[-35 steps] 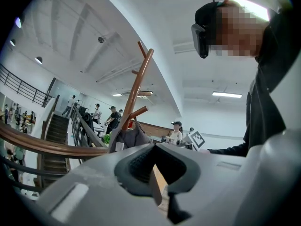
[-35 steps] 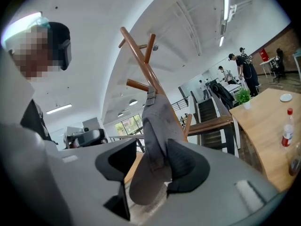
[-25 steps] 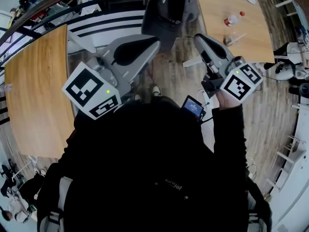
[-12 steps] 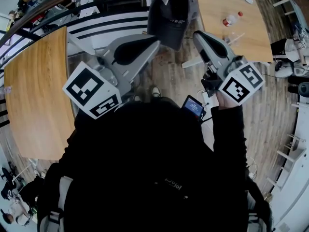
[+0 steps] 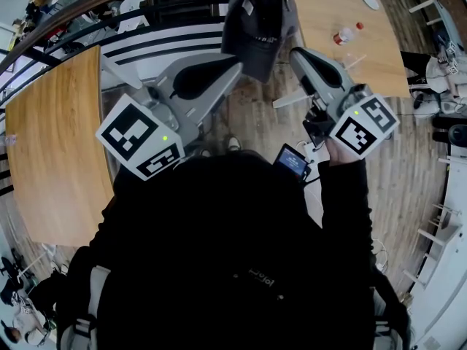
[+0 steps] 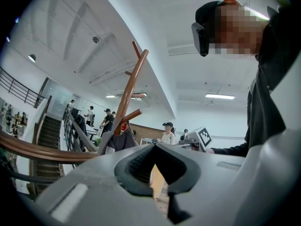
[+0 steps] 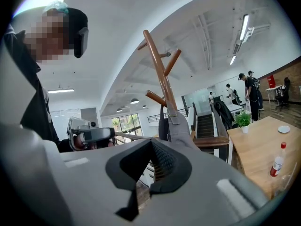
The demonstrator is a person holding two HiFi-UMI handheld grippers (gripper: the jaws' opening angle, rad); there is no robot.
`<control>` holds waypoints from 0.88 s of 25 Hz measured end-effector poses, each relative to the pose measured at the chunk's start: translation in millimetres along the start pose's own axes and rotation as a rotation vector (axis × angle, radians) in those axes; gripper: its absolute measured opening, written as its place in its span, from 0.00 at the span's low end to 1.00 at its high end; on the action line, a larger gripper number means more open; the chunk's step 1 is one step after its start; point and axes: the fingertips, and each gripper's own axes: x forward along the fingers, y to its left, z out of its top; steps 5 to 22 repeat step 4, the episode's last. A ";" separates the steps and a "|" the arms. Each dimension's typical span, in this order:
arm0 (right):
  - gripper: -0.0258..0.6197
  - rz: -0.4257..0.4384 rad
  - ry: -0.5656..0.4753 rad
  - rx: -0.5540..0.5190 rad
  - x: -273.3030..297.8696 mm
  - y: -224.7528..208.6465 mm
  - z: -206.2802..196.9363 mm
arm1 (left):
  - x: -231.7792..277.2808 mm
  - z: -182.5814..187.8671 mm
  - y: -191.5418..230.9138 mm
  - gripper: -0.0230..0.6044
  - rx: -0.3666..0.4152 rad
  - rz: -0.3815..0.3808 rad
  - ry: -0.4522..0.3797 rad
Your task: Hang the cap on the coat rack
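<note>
Two pale wooden tabletops flank the person, one on the left [image 5: 51, 144] and one on the right [image 5: 321, 13]. The person's black long-sleeved top [image 5: 233, 254] fills the lower part of the head view. Ahead stands a tall brown wooden coat rack [image 6: 134, 79] with angled pegs branching off its slanted pole.

The grey left gripper [image 5: 235, 63] is held up roughly level, its tongs closed tip to tip with nothing between them. The grey right gripper [image 5: 295, 53] is raised beside it, its tongs also pressed together and empty.

The dark grey fabric cap [image 5: 259, 20] hangs from a lower peg of the rack. It is just beyond both sets of tips and closer to the right gripper, and neither gripper holds it.

A clear plastic bottle with a red cap [image 7: 277, 166] stands upright near the right tabletop's near edge. A small white round plate [image 7: 283, 129] lies farther in.
</note>
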 end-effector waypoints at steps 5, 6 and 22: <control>0.05 0.006 -0.004 -0.007 3.0 -0.1 2.7 | 1.1 0.8 2.8 0.04 0.001 0.000 -0.004; 0.05 0.006 -0.004 -0.007 3.0 -0.1 2.7 | 1.1 0.8 2.8 0.04 0.001 0.000 -0.004; 0.05 0.006 -0.004 -0.007 3.0 -0.1 2.7 | 1.1 0.8 2.8 0.04 0.001 0.000 -0.004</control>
